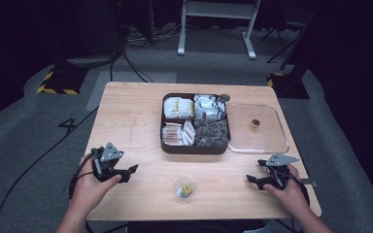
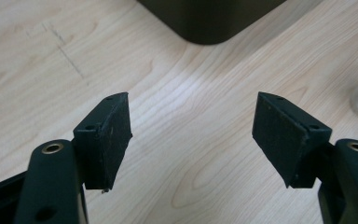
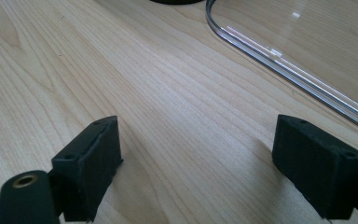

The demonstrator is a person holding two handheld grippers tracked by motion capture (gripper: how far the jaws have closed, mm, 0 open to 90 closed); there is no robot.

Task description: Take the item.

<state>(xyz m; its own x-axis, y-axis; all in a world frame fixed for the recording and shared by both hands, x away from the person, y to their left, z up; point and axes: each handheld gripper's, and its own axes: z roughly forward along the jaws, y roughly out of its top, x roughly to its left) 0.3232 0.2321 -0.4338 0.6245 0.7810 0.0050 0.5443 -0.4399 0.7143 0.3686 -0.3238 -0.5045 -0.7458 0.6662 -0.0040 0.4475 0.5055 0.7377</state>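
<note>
Cup sits on the table between 2 grippers, a bit nearer the right gripper. Left gripper and right are both spread wide, holding nothing.

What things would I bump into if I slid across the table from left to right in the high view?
left gripper → clear cup → right gripper; farther back, dark box of packets → clear tray.
</note>
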